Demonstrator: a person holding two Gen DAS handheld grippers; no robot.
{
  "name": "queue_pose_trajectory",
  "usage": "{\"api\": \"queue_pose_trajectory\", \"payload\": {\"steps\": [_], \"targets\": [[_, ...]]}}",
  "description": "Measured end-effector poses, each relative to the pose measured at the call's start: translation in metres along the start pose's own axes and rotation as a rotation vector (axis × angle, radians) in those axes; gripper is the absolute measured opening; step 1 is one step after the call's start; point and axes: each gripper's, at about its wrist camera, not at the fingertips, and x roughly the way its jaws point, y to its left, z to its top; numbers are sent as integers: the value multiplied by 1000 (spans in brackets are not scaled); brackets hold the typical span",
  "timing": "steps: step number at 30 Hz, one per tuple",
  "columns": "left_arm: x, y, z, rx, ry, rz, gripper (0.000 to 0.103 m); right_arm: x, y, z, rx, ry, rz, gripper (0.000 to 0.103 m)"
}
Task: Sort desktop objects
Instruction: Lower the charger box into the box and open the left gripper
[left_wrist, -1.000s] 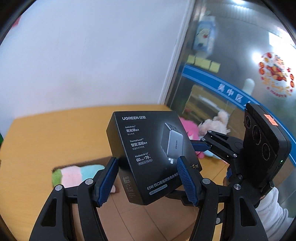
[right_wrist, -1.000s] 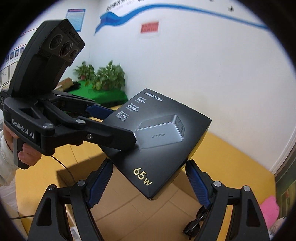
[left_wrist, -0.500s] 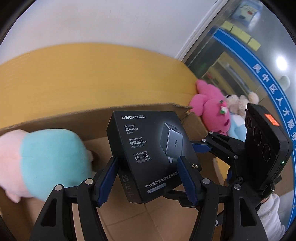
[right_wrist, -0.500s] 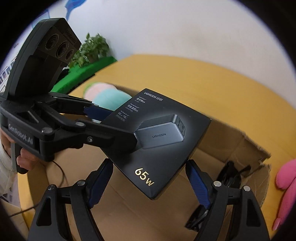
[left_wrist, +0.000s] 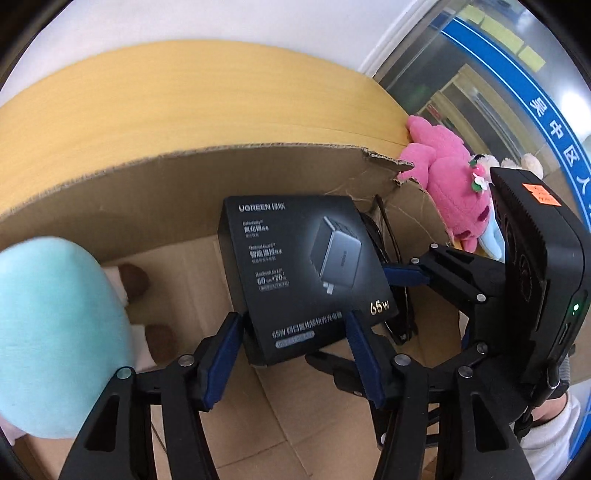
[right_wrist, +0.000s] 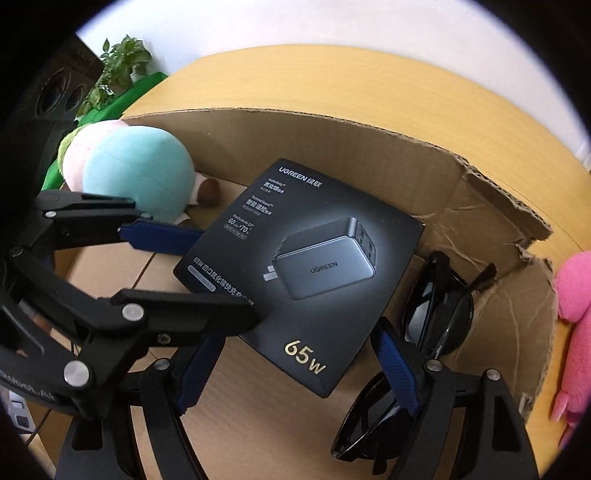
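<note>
A black UGREEN 65W charger box (left_wrist: 303, 273) (right_wrist: 310, 269) hangs inside an open cardboard box (left_wrist: 221, 177) (right_wrist: 480, 206). My left gripper (left_wrist: 295, 354) is shut on its lower edge, and my right gripper (right_wrist: 295, 369) is shut on the corner marked 65W. Each gripper shows in the other's view, the right one (left_wrist: 461, 280) and the left one (right_wrist: 147, 273). Black sunglasses (right_wrist: 436, 306) lie on the box floor beside and under the charger box.
A pastel teal and pink plush (left_wrist: 51, 332) (right_wrist: 136, 170) lies in the box's left part. A pink plush (left_wrist: 450, 184) (right_wrist: 576, 317) lies outside its torn right wall. The box stands on a yellow table (left_wrist: 184, 103). Green plants (right_wrist: 118, 70) stand far left.
Both grippers have carried the charger box down into the cardboard box. The box walls, the plush and the sunglasses have come much closer. Both grips are unchanged.
</note>
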Motion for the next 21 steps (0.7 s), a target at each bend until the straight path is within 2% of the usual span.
{"api": "queue_pose_trajectory", "payload": {"steps": [3, 7, 11, 13, 14, 15, 17, 19, 21], "targets": [[-12, 1, -3, -14, -16, -26, 55, -11, 3, -3, 33, -18, 1, 81], [-64, -7, -17, 39, -138, 20, 55, -39, 15, -15, 50, -72, -20, 81], [-125, -11, -42, 80, -276, 80, 56, -84, 25, -32, 54, -197, -77, 81], [-163, -9, -63, 83, -346, 115, 58, -91, 19, -30, 70, -259, -103, 81], [-178, -8, -73, 75, -374, 137, 60, -96, 28, -35, 77, -295, -119, 82], [-199, -7, -87, 60, -418, 175, 63, -108, 40, -45, 74, -343, -153, 82], [-232, -7, -109, 59, -490, 217, 71, -115, 49, -41, 59, -388, -189, 82], [-262, -9, -134, 76, -554, 255, 85, -131, 56, -66, 56, -421, -202, 82], [-287, -15, -161, 98, -603, 318, 94, -149, 68, -87, 63, -443, -192, 82]]}}
